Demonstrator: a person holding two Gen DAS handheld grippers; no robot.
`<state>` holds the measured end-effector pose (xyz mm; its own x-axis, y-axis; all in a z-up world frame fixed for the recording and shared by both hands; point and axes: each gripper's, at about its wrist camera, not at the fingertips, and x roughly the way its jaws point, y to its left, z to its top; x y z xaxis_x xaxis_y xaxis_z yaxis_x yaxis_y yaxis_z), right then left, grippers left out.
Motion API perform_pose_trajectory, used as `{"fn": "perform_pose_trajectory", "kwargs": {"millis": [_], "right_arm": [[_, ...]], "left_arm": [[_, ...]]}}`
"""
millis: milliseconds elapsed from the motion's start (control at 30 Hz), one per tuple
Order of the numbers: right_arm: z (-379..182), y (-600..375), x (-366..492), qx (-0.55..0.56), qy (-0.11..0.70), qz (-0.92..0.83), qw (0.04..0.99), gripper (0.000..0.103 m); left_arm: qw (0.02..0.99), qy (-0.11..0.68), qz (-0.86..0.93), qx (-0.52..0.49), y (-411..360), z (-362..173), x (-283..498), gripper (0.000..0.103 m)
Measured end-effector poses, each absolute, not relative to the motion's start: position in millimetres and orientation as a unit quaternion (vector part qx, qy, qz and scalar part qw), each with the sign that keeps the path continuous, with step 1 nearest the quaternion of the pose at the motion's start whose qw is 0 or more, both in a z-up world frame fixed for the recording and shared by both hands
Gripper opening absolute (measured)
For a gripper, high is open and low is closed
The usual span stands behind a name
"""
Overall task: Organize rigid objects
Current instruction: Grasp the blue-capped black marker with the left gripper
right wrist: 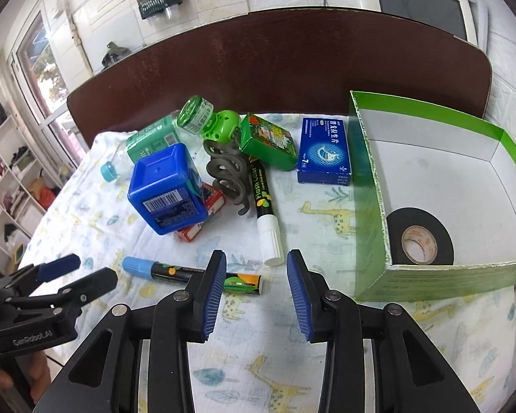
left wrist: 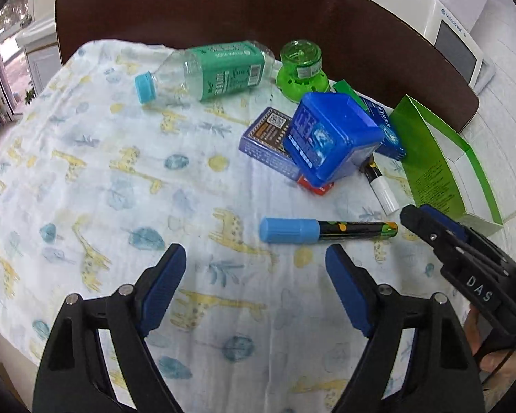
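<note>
A green cardboard box (right wrist: 371, 186) stands open at the right, with a roll of black tape (right wrist: 419, 237) inside; it also shows in the left wrist view (left wrist: 430, 168). A blue-capped marker (left wrist: 326, 230) lies on the giraffe cloth just ahead of both grippers (right wrist: 189, 273). A white-capped marker (right wrist: 266, 213), a blue tub (right wrist: 167, 189), a blue medicine box (right wrist: 323, 151), a green packet (right wrist: 268, 141), a green jar (right wrist: 210, 118) and a lying plastic bottle (left wrist: 206, 72) are clustered behind. My left gripper (left wrist: 256, 268) is open and empty. My right gripper (right wrist: 256, 275) is open and empty, beside the marker's end.
A dark grey coil (right wrist: 227, 172) and a small red box (right wrist: 196, 227) lie by the tub. Another blue card box (left wrist: 268, 141) sits under it. A brown board (right wrist: 292, 62) backs the table. A white appliance (right wrist: 419, 0) stands behind.
</note>
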<state>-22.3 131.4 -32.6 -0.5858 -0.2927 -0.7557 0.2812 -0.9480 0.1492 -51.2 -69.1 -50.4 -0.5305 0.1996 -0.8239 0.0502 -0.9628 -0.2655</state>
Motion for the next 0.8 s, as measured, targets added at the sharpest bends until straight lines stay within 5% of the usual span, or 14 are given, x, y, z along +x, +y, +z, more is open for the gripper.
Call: {"fn": "perform_pose_trajectory", "kwargs": {"millis": [133, 500, 600, 733, 800], "right_arm": [[-45, 127, -27, 0.439, -0.013, -0.882, 0.173, 0.039], [-63, 117, -21, 0.481, -0.062, -0.841, 0.238, 0.039], [-59, 102, -4, 0.48, -0.044, -0.822, 0.302, 0.039], [-38, 109, -3, 0.424, 0.007, -0.879, 0.218, 0.039], [-32, 118, -16, 0.409, 0.023, -0.899, 0.156, 0.039]], "left_arm": [[0.058, -0.159, 0.846, -0.506, -64, -60, -56, 0.058], [0.035, -0.2, 0.831, -0.518, -52, -57, -82, 0.057], [0.015, -0.178, 0.834, -0.523, -48, -55, -86, 0.045], [-0.006, -0.143, 0.842, -0.521, -42, -55, -88, 0.025], [-0.008, -0.126, 0.845, -0.52, -37, -55, -86, 0.023]]}}
